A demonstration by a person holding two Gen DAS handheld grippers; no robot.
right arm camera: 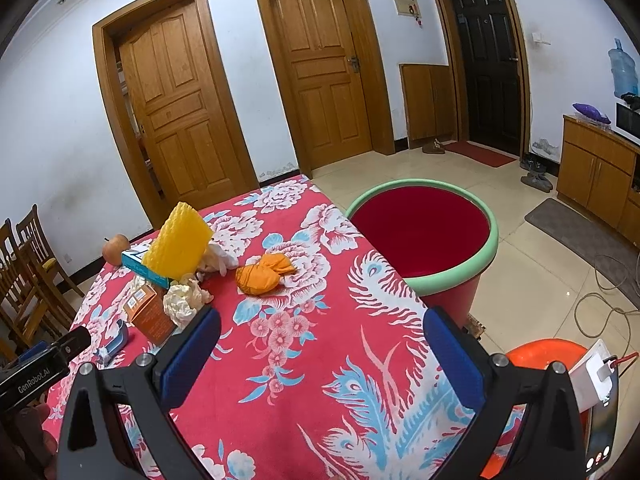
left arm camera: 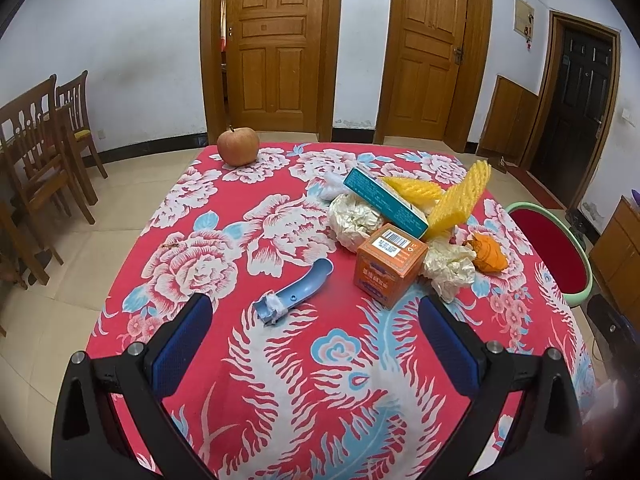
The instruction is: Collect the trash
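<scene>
Left wrist view: left tongs spread, empty; blue plastic scrap on bench just ahead at 12 o'clock, long axis toward 1 o'clock. Right tongs spread, empty; bin at 1 o'clock.

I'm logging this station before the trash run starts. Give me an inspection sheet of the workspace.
Surface: table under a red floral cloth, lying flat.
Job's things: orange box, teal box, yellow foam netting, crumpled paper, orange peel and a broken blue plastic piece, all loose on the cloth; red bin with green rim beside the table.
Clutter: apple at the far corner.
Grippers: left gripper and right gripper both open, holding nothing.
Cables: loose cable on the floor.
Surroundings: wooden doors, chairs, cabinet, orange basin.
</scene>
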